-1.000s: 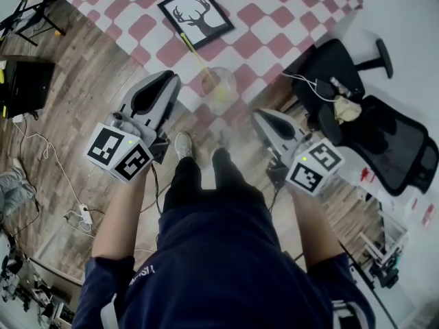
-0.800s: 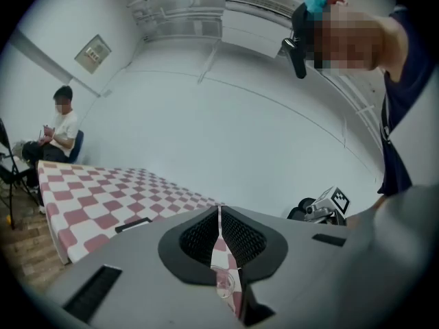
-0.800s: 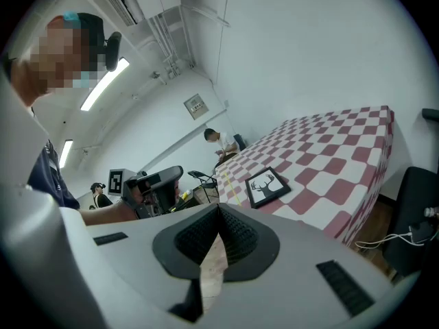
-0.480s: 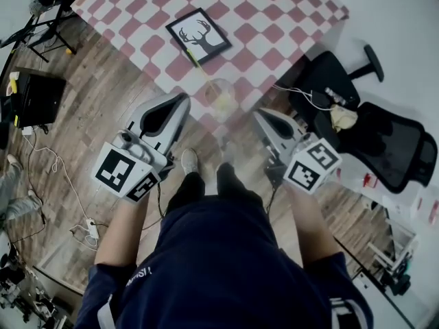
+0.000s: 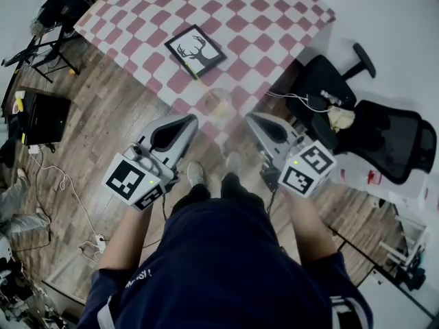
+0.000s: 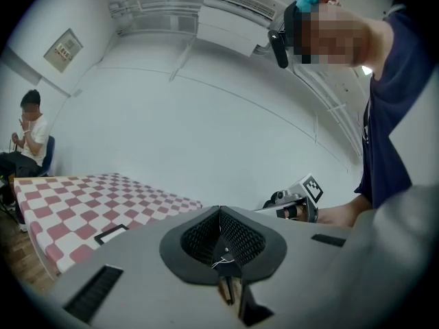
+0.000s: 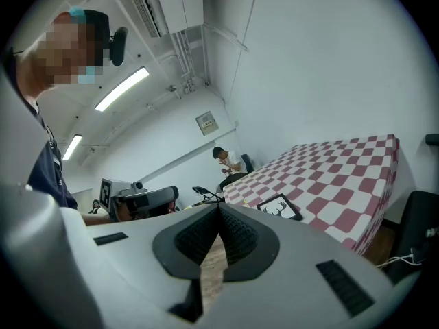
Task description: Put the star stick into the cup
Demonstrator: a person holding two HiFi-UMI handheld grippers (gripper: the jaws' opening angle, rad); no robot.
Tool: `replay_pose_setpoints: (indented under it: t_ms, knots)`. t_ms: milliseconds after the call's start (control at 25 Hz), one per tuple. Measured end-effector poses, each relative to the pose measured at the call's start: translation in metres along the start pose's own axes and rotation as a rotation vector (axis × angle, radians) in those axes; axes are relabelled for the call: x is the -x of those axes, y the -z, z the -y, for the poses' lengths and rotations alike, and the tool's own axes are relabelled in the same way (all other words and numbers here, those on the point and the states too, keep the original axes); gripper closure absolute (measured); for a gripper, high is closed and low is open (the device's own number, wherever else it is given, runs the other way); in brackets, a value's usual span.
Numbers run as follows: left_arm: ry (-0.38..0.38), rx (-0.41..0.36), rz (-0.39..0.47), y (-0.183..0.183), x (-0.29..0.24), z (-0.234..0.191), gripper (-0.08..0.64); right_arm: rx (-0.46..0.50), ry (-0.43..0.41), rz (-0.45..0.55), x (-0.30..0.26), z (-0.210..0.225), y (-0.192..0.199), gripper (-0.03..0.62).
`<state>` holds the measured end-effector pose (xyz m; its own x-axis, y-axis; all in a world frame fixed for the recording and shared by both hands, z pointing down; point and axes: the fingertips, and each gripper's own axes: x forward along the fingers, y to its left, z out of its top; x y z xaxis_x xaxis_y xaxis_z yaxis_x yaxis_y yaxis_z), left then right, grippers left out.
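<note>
A clear cup (image 5: 218, 105) stands at the near edge of the red-and-white checked table (image 5: 260, 19). A thin yellow star stick (image 5: 195, 75) leans from beside the deer picture (image 5: 197, 49) down toward the cup; its lower end seems to lie in the cup. My left gripper (image 5: 191, 120) (image 6: 219, 210) hovers short of the table, left of the cup, jaws shut and empty. My right gripper (image 5: 251, 117) (image 7: 219, 206) hovers to the cup's right, tips meeting, with nothing between them. Both point roughly level at the table.
A black office chair (image 5: 370, 132) with cables stands right of the table. A black box (image 5: 41, 115) and cords lie on the wooden floor at the left. A seated person (image 7: 226, 160) is beyond the table's far end.
Both grippers have risen and drawn nearer to each other in the head view. The left one moved right. The table and cup sit lower in the picture than before.
</note>
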<state>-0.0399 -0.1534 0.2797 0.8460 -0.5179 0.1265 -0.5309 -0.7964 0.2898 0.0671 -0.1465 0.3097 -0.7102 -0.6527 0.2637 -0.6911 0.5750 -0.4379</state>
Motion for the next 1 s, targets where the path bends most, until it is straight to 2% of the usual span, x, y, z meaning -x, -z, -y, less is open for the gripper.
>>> replay_pose_setpoints:
  t_ms: [280, 1000]
  knots:
    - [0.022, -0.020, -0.003, -0.008, -0.003, 0.004, 0.529, 0.028, -0.011, 0.021, 0.002, -0.012, -0.011, 0.577]
    - [0.003, -0.005, 0.000, -0.010, -0.009, -0.007, 0.529, 0.034, -0.019, -0.008, -0.006, -0.009, -0.009, 0.577]
